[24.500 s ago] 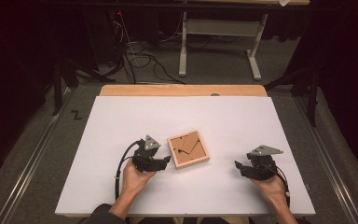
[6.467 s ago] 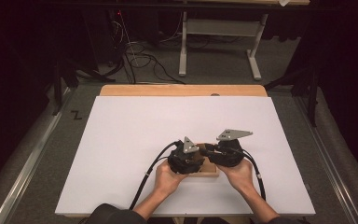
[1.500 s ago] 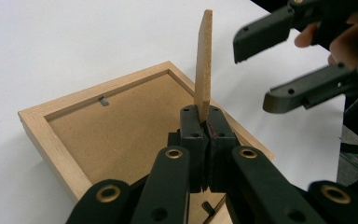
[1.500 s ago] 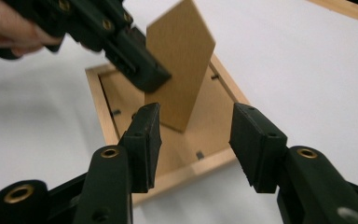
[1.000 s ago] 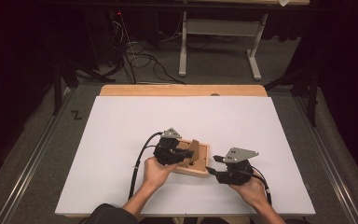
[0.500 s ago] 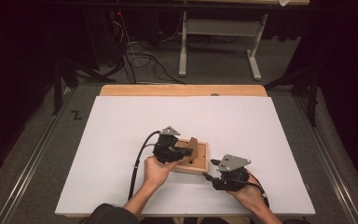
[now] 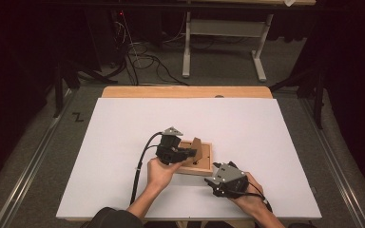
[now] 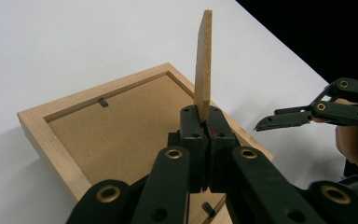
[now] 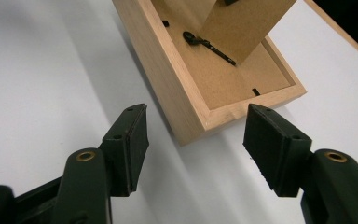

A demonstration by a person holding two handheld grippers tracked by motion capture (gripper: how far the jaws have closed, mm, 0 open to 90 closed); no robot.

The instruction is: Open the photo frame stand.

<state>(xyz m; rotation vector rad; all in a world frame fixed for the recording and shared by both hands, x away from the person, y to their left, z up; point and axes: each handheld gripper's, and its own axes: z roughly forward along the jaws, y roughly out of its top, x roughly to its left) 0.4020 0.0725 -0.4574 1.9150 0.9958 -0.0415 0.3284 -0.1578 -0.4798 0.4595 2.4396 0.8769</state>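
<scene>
While frame [image 7: 196, 159] lies back-up at centre | my left gripper [image 8: 204, 122] clamps its upright stand [image 8: 203, 60] | my right gripper [image 9: 193, 140] gapes lower right, off frame corner.

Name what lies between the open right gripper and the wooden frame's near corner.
Nothing: in the right gripper view, bare white table separates the right gripper from the wooden frame.
</scene>
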